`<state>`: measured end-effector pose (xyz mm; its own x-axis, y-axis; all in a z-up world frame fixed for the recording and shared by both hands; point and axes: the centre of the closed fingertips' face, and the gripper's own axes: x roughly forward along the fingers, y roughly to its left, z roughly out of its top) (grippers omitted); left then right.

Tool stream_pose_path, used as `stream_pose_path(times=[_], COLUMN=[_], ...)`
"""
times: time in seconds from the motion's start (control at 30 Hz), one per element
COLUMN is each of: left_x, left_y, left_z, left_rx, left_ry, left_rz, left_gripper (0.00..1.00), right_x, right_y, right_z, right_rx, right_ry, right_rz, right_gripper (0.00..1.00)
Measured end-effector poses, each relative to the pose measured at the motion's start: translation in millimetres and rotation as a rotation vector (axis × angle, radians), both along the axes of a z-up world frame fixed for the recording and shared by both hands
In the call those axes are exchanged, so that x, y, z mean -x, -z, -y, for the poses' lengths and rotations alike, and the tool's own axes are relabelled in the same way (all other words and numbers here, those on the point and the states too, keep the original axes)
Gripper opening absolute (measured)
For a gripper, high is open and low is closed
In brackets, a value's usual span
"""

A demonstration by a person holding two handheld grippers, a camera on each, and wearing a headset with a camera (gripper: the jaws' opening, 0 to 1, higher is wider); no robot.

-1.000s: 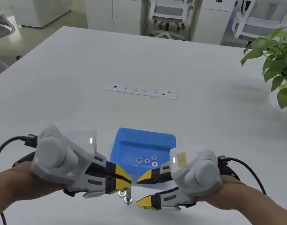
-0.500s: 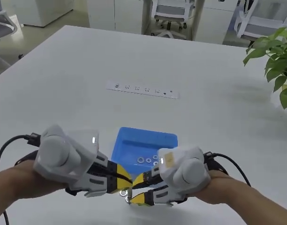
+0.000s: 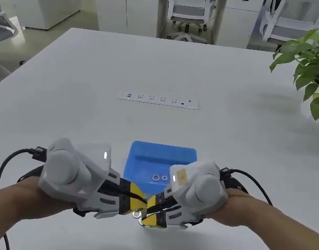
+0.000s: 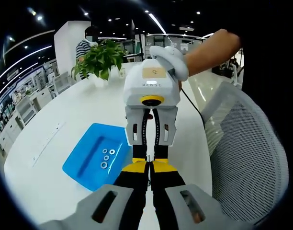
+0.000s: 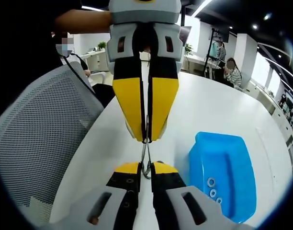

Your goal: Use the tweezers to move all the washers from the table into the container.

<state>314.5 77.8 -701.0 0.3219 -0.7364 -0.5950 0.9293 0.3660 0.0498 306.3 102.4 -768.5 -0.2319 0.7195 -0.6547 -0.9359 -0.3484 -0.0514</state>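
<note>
Slim metal tweezers (image 5: 145, 152) run between the two grippers, which meet tip to tip in front of me. My left gripper (image 3: 134, 204) is shut on the tweezers; in the right gripper view its yellow jaws come down from the top and pinch them. My right gripper (image 5: 145, 168) is shut on the tweezers' rounded end. The blue container (image 3: 149, 156) lies just beyond the jaws and holds several washers (image 3: 159, 177). It also lies at the left in the left gripper view as the container (image 4: 84, 163) with washers (image 4: 107, 155). A small metal ring (image 3: 136, 213) shows under the left jaws.
A white power strip (image 3: 157, 99) lies flat on the white table (image 3: 86, 78) further back. A potted green plant (image 3: 305, 62) stands at the right edge. Office chairs (image 3: 188, 15) stand beyond the far edge. A mesh chair back (image 4: 247, 153) is close behind the grippers.
My right gripper has moved left to the left gripper's tips and gone from open to shut on the tweezers. The left gripper has stayed put.
</note>
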Motion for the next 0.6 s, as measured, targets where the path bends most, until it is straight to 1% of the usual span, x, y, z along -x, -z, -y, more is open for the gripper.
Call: stream_pose_path(times=[0.37, 0.6], left_x=[0.7, 0.2], left_y=[0.5, 0.8], left_z=[1.6, 0.6], left_rx=[-0.003, -0.017], left_ry=[0.002, 0.01], left_rz=[-0.004, -0.002], left_gripper=[0.05, 0.05], right_x=[-0.1, 0.4], right_y=[0.1, 0.1], right_z=[0.3, 1.0], right_rx=[0.007, 0.013], right_ry=[0.02, 0.025], right_rz=[-0.021, -0.027], right_gripper=[0.08, 0.08])
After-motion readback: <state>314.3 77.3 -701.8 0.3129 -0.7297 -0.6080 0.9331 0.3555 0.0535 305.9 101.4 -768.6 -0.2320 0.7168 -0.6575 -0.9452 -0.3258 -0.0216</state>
